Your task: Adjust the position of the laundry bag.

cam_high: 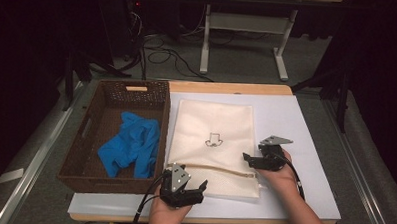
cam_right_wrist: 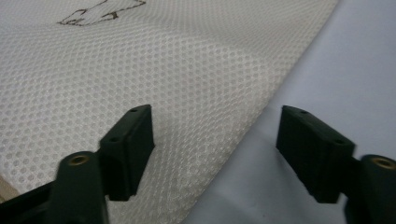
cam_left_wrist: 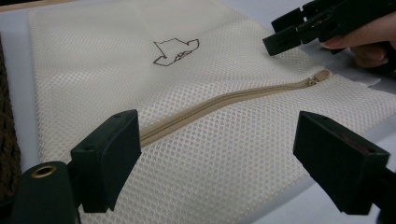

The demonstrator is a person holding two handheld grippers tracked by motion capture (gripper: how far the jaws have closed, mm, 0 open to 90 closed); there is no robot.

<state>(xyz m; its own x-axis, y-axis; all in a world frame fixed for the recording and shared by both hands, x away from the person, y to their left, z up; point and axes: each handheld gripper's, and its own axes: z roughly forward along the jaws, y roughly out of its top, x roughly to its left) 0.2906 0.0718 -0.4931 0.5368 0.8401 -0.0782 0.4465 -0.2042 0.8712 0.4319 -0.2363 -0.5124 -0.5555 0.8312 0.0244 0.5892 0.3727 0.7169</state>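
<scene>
our right gripper (cam_high: 248, 158) gapes astride the mesh bag's (cam_high: 213, 123) edge on the table (cam_high: 306, 126); left gripper (cam_high: 196, 188) is open too. a shallow bite could slip off.

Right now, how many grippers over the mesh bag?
2: left gripper at the mesh bag's near edge by the zipper; right gripper over its right edge. Both open.
</scene>
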